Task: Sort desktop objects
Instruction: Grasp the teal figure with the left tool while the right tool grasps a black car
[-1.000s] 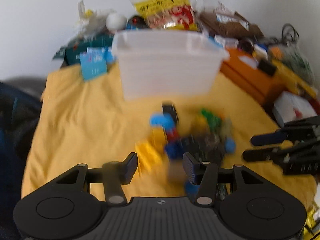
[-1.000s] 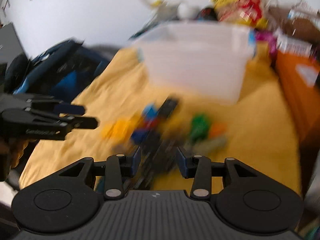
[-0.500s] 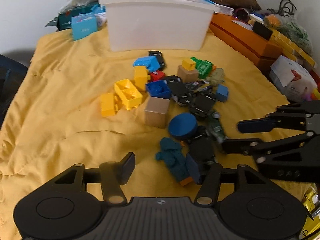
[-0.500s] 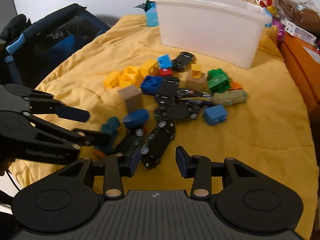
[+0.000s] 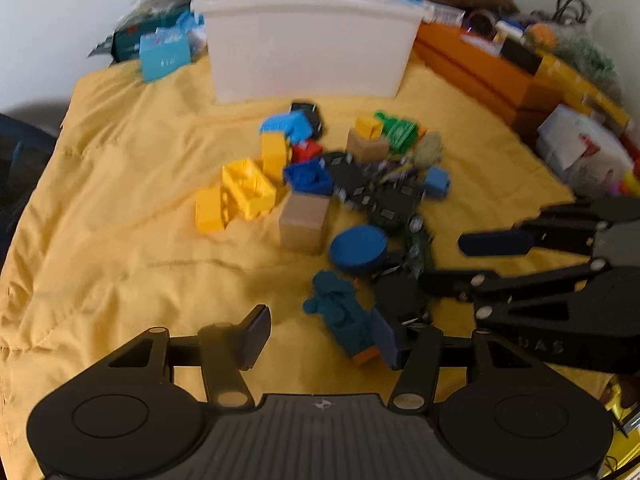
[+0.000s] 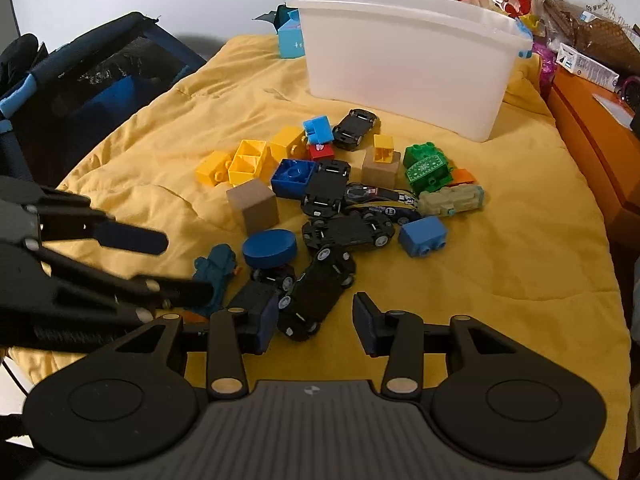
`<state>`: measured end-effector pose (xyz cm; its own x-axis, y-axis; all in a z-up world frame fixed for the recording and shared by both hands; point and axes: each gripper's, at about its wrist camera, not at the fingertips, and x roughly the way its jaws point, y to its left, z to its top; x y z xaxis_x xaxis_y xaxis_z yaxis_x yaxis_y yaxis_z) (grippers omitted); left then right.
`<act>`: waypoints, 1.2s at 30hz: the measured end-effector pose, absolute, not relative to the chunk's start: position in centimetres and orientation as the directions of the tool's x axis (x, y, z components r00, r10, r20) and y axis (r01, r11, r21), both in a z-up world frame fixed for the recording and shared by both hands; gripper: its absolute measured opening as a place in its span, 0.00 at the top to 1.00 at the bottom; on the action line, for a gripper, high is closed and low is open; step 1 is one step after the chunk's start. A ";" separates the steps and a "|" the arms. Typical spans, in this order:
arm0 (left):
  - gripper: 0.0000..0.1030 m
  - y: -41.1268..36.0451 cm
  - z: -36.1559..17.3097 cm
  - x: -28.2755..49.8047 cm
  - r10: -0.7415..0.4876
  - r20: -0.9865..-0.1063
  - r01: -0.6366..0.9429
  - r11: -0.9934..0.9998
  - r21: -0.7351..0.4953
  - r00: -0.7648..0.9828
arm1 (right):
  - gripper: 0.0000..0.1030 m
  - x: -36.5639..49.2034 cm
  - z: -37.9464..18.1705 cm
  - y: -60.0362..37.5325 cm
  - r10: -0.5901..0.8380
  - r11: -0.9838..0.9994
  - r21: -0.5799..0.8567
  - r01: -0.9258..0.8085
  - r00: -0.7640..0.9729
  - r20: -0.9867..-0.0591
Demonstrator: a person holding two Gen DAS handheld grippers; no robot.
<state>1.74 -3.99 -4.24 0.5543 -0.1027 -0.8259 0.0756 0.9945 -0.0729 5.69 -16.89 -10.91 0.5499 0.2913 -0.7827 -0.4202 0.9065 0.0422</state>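
Yellow quilted cloth (image 6: 500, 248) covered the surface, and the things to be sorted lay heaped on it at the centre of both views: yellow bricks (image 6: 246, 160), a blue brick (image 6: 292, 178), a green brick (image 6: 426, 168), two tan cubes (image 6: 253, 207), a blue disc (image 6: 270, 248), a teal figure (image 6: 216, 270) and several black toy cars (image 6: 316, 292). The white bin (image 6: 408, 80), which I judged to be where they belonged, stood at the top of the frame, well apart from the heap. The right gripper (image 6: 316, 322) hung low over the near edge of the pile with its jaws spread wide and nothing between them; a black car lay between the fingers and touching the left one. The left gripper (image 5: 324, 334) was likewise spread and empty, its right finger just beside the teal figure. In each view the other tool reached in from the side, so both sets of fingers crowded the same lower corner of the heap. That seemed the main risk: closing either pair here could catch two pieces at once, since the cars lay overlapping and touching the disc, or the tools could knock each other. The soft, wrinkled cloth might also be pinched with a low grasp. The smooth car bodies and small wheels looked likely to slip or roll from a loose hold. The left view was blurred, so finer contact there could not be told.
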 end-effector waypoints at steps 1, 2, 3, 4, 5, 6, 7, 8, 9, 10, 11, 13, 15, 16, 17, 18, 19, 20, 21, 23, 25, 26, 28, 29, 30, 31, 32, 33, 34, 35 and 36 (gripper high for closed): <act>0.41 -3.8 -4.4 1.7 -0.111 -0.824 0.058 0.994 -0.095 0.555 | 0.56 5.8 -11.0 -16.8 0.288 0.906 0.039 -0.421 0.547 -0.786; 0.41 -3.7 -4.4 1.8 -0.116 -0.825 0.052 0.993 -0.104 0.553 | 0.56 5.9 -11.1 -16.7 0.289 0.906 0.042 -0.421 0.543 -0.788; 0.41 -3.8 -4.5 1.8 -0.113 -0.825 0.050 0.993 -0.103 0.553 | 0.56 6.0 -11.1 -16.7 0.288 0.908 0.045 -0.416 0.543 -0.789; 0.40 -3.9 -4.5 1.8 -0.108 -0.823 0.050 0.994 -0.097 0.557 | 0.56 6.1 -11.2 -16.7 0.282 0.910 0.039 -0.413 0.546 -0.789; 0.40 -4.1 -4.5 1.9 -0.113 -0.824 0.050 0.993 -0.102 0.555 | 0.56 6.2 -11.3 -16.8 0.269 0.914 0.030 -0.404 0.552 -0.789; 0.40 -4.3 -4.5 2.0 -0.117 -0.825 0.049 0.993 -0.108 0.553 | 0.56 6.4 -11.5 -16.9 0.258 0.920 0.028 -0.392 0.551 -0.794; 0.40 -4.6 -4.6 2.0 -0.122 -0.828 0.057 0.992 -0.109 0.547 | 0.56 6.5 -11.7 -17.1 0.244 0.926 0.023 -0.376 0.553 -0.796; 0.40 -4.9 -4.7 2.1 -0.125 -0.832 0.068 0.992 -0.104 0.541 | 0.56 6.6 -11.8 -17.3 0.231 0.931 0.016 -0.365 0.557 -0.798; 0.40 -5.2 -5.0 2.1 -0.120 -0.837 0.076 0.993 -0.094 0.534 | 0.56 6.8 -11.9 -17.6 0.228 0.934 0.019 -0.358 0.554 -0.801; 0.40 -5.2 -5.2 2.0 -0.109 -0.842 0.072 0.994 -0.084 0.528 | 0.56 6.9 -12.0 -18.0 0.226 0.938 0.027 -0.346 0.549 -0.805; 0.40 -5.2 -5.4 2.0 -0.106 -0.845 0.065 0.994 -0.085 0.524 | 0.56 7.0 -12.0 -18.4 0.225 0.942 0.037 -0.333 0.548 -0.806; 0.40 -5.1 -5.4 1.8 -0.108 -0.840 0.061 0.994 -0.090 0.532 | 0.56 7.3 -12.0 -18.9 0.228 0.947 0.048 -0.319 0.557 -0.798; 0.39 -5.2 -5.4 1.8 -0.103 -0.837 0.062 0.995 -0.082 0.538 | 0.56 7.6 -12.0 -19.0 0.234 0.948 0.057 -0.312 0.567 -0.790; 0.39 -5.2 -5.4 1.8 -0.100 -0.835 0.062 0.995 -0.078 0.540 | 0.55 7.8 -12.1 -18.9 0.235 0.949 0.059 -0.311 0.568 -0.788; 0.39 -5.3 -5.5 1.8 -0.097 -0.833 0.065 0.995 -0.073 0.544 | 0.55 7.9 -12.2 -18.8 0.236 0.949 0.059 -0.310 0.571 -0.786; 0.43 -5.4 -5.5 1.8 -0.094 -0.830 0.072 0.995 -0.065 0.549 | 0.55 8.1 -12.4 -18.7 0.234 0.949 0.055 -0.312 0.575 -0.784; 0.52 -5.6 -5.5 1.8 -0.091 -0.828 0.084 0.995 -0.054 0.553 | 0.57 8.2 -12.6 -18.6 0.231 0.948 0.048 -0.316 0.574 -0.786; 0.56 -5.7 -5.5 1.8 -0.096 -0.826 0.096 0.994 -0.051 0.555 | 0.59 8.3 -12.8 -18.6 0.227 0.948 0.046 -0.316 0.567 -0.792; 0.63 -5.7 -5.4 1.7 -0.104 -0.823 0.107 0.993 -0.053 0.558 | 0.60 8.2 -12.8 -18.8 0.233 0.949 0.056 -0.312 0.567 -0.790; 0.66 -5.5 -5.2 1.6 -0.109 -0.819 0.112 0.992 -0.055 0.563 | 0.62 8.0 -12.7 -19.3 0.245 0.945 0.064 -0.321 0.565 -0.788; 0.70 -4.9 -4.9 1.4 -0.109 -0.815 0.101 0.993 -0.062 0.569 | 0.63 7.6 -12.4 -20.0 0.257 0.944 0.077 -0.321 0.565 -0.784; 0.70 -4.7 -4.7 1.4 -0.103 -0.810 0.095 0.994 -0.059 0.577 | 0.64 7.4 -12.3 -20.4 0.258 0.944 0.078 -0.321 0.569 -0.781; 0.71 -4.1 -4.2 1.3 -0.096 -0.796 0.085 0.995 -0.056 0.597 | 0.65 6.7 -11.9 -21.2 0.265 0.942 0.080 -0.325 0.580 -0.770; 0.71 -3.8 -3.8 1.3 -0.094 -0.788 0.080 0.995 -0.058 0.609 | 0.65 6.4 -11.7 -21.4 0.271 0.941 0.083 -0.329 0.581 -0.767; 0.71 -3.6 -3.6 1.3 -0.096 -0.783 0.081 0.995 -0.059 0.614 | 0.65 6.0 -11.5 -21.7 0.284 0.936 0.090 -0.341 0.578 -0.765; 0.71 -3.4 -3.6 1.5 -0.100 -0.784 0.087 0.995 -0.059 0.613 | 0.64 5.7 -11.5 -21.8 0.294 0.930 0.091 -0.357 0.571 -0.767; 0.71 -3.4 -3.7 1.5 -0.097 -0.788 0.090 0.995 -0.053 0.608 | 0.64 5.6 -11.6 -21.7 0.292 0.925 0.081 -0.371 0.560 -0.775; 0.71 -3.4 -3.8 1.6 -0.090 -0.792 0.089 0.995 -0.045 0.604 | 0.64 5.4 -11.7 -21.7 0.271 0.926 0.054 -0.374 0.559 -0.784; 0.71 -3.4 -4.1 1.7 -0.089 -0.798 0.088 0.995 -0.045 0.596 | 0.61 5.2 -11.8 -21.7 0.248 0.932 0.033 -0.360 0.571 -0.783; 0.71 -3.4 -4.4 1.8 -0.094 -0.805 0.084 0.995 -0.055 0.585 | 0.56 5.1 -11.9 -21.8 0.234 0.937 0.023 -0.349 0.577 -0.782; 0.69 -3.4 -4.6 1.9 -0.099 -0.813 0.078 0.995 -0.066 0.574 | 0.55 5.2 -12.0 -21.8 0.229 0.940 0.023 -0.340 0.579 -0.783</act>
<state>1.93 -3.36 -4.63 0.5744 -0.0993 -0.8126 0.0782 0.9947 -0.0662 5.16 -21.77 -11.96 0.5790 0.2286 -0.7826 -0.3401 0.9401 0.0230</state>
